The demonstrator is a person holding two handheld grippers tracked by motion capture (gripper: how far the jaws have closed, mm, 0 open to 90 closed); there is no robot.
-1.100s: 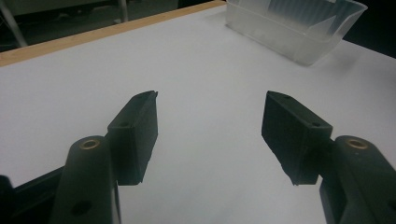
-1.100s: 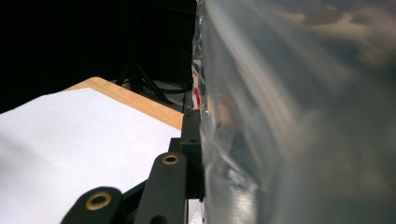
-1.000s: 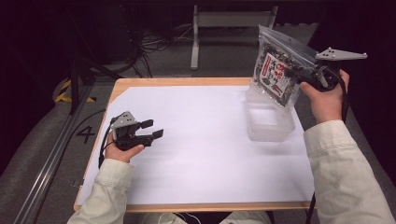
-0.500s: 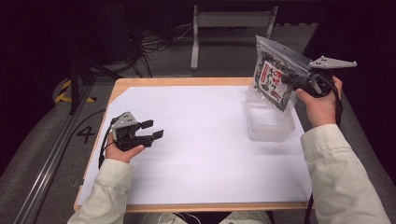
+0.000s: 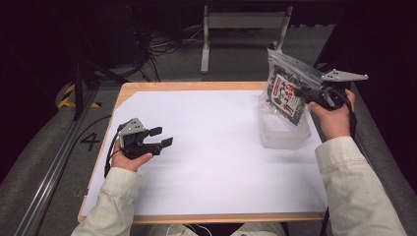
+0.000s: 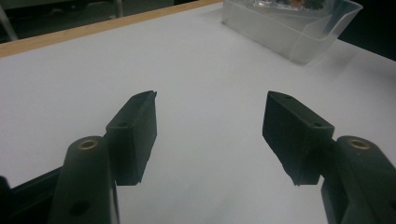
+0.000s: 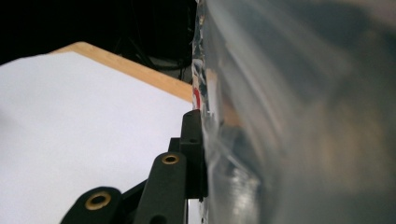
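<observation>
From the high view I see a wooden counter point(image 5: 196, 86) covered almost edge to edge by a white sheet point(image 5: 216, 152), with dark room all around it. Behind the counter stands a grey metal frame point(image 5: 246, 19), and cables point(image 5: 167, 46) lie loose on the grey floor point(image 5: 44, 172), which carries a painted 4 point(image 5: 90, 141) and a yellow-black marking point(image 5: 66, 96) at the left. My left gripper point(image 5: 160, 138) sits low over the left part of the sheet, jaws spread with nothing between them. My right gripper point(image 5: 301, 93) is at the far right corner, jaws pinching a clear zip bag point(image 5: 287, 86) with printed packets inside; the bag hangs tilted over a clear plastic tub point(image 5: 282, 132) that stands on the sheet, its lower end at or inside the tub's rim

In the left gripper view the two black jaws stand well apart above bare white sheet point(image 6: 201, 70); the tub point(image 6: 299, 39) sits far off at the upper right, near the wooden edge point(image 6: 93, 30) of the counter

In the right gripper view the bag point(image 7: 299, 116) is blurred and close, pressed against the one jaw I can see, and the sheet point(image 7: 70, 126) and a corner of the counter point(image 7: 121, 63) lie beyond, against blackness
</observation>
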